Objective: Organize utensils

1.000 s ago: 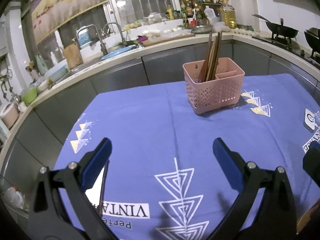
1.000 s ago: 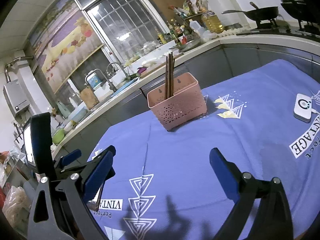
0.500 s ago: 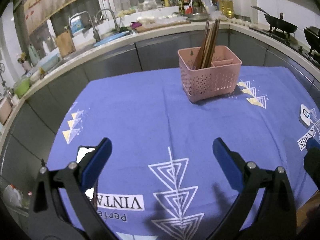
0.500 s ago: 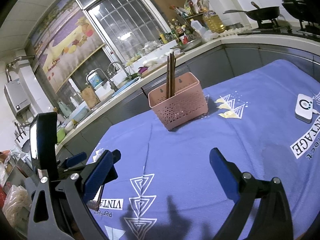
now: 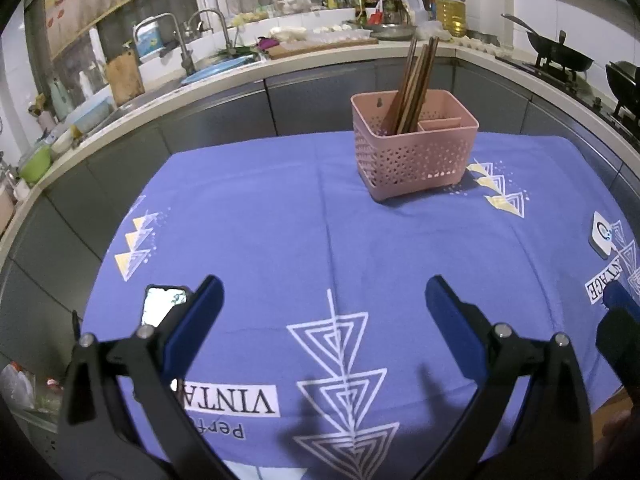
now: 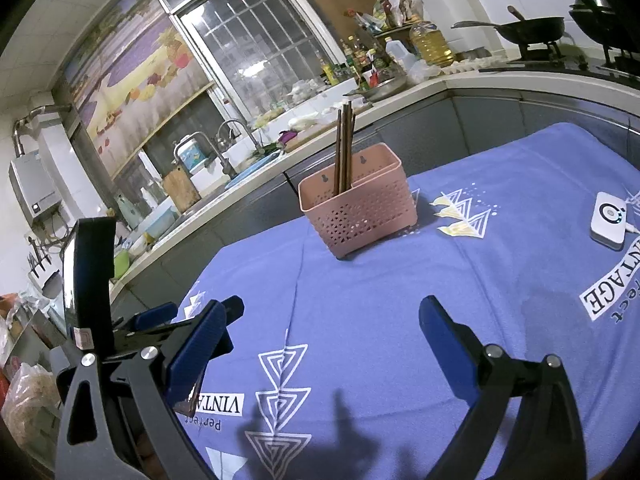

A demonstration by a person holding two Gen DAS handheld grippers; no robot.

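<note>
- Both tools hang low over the near edge of the tabletop (image 5: 280, 220). Left tool (image 5: 324, 300): fingers spread wide, nothing between them. Right tool (image 6: 320, 320): same, wide apart and empty.
- Phone (image 5: 164, 310) lies face up on the blue cloth, just beside the left tool's left finger (image 5: 192, 324) and partly hidden behind it. If I drop the left tool here, I'd likely clip it or push it off the edge.
- The two tools sit close together; in the right wrist view the left tool shows just past the right tool's left finger (image 6: 196, 344). Collision risk if I swing either one inward.
- White puck-like device (image 6: 608, 220) rests out to the right, well apart from the basket.
- Pink basket (image 5: 416, 152) stands upright at the far side of the tabletop; chopsticks (image 5: 412, 80) stand in its left compartment, leaning toward the back wall.
- I see no loose utensils on the cloth, so my read is the sort is about done.
- Basket looks light; snagging those tall sticks on approach could tip it.
</note>
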